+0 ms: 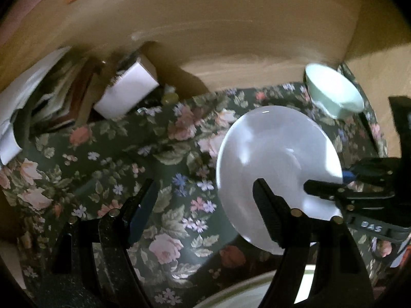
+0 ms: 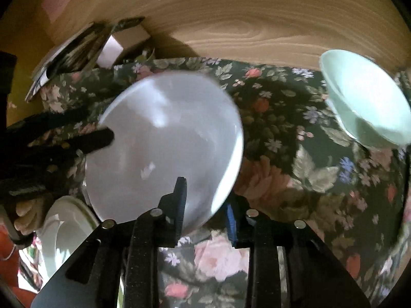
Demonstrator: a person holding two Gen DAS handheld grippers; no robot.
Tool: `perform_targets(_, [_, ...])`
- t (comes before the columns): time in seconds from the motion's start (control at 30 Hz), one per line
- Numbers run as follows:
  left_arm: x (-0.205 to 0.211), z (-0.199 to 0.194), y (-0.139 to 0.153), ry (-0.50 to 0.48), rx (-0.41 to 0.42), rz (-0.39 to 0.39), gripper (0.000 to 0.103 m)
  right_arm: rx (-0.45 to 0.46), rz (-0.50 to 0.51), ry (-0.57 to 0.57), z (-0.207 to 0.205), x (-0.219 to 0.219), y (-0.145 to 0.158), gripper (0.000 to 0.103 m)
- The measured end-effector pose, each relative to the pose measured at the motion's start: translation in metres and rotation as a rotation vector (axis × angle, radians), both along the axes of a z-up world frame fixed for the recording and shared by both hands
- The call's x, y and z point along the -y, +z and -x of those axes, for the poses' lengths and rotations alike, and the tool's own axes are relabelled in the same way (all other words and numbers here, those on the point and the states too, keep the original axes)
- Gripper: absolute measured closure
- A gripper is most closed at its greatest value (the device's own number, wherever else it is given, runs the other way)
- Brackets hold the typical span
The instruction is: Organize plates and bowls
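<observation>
A white plate (image 1: 277, 159) hangs tilted above the floral tablecloth (image 1: 115, 169). My right gripper (image 2: 205, 205) is shut on the plate's near rim (image 2: 164, 138), one finger over it and one under it. My left gripper (image 1: 205, 195) is open; its right finger (image 1: 267, 205) lies in front of the plate, and the left finger is over the cloth. The right gripper shows at the right edge of the left wrist view (image 1: 334, 192). A pale green bowl (image 1: 334, 92) stands at the far right by the wall, also in the right wrist view (image 2: 364, 102).
Another white dish with a green rim (image 2: 66, 228) sits low at the left, also at the bottom of the left wrist view (image 1: 251, 292). A white box (image 1: 125, 89) and stacked books and papers (image 1: 51, 97) crowd the back left corner. A wooden wall (image 2: 257, 25) backs the table.
</observation>
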State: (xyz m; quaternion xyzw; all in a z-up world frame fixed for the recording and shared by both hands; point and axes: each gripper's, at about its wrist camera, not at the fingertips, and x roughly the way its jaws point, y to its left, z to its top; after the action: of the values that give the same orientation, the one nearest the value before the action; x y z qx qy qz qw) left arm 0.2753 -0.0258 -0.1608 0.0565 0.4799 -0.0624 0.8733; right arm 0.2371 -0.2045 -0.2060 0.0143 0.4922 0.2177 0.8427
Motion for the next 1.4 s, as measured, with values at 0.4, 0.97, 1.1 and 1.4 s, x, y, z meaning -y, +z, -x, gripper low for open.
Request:
perform_targets(0.4, [0.013, -0.008, -0.022, -0.041, -0.112, -0.005, 0.058, 0.016, -0.050, -0.054, -0.004, 0.008, -0.005, 0.073])
perform_targets(0.97, [0.026, -0.003, -0.012, -0.083, -0.076, -0.018, 0.083, 0.058, -0.071, -0.059, 0.010, 0.006, 0.009, 0.080])
perform_targets(1.1, [0.023, 0.009, 0.005, -0.078, -0.030, -0.001, 0.083, 0.110, -0.075, -0.053, 0.021, 0.005, 0.027, 0.080])
perform_targets(1.4, [0.008, 0.043, 0.043, -0.051, 0.067, 0.043, 0.083, 0.208, -0.089, -0.022, 0.047, -0.005, 0.062, 0.080])
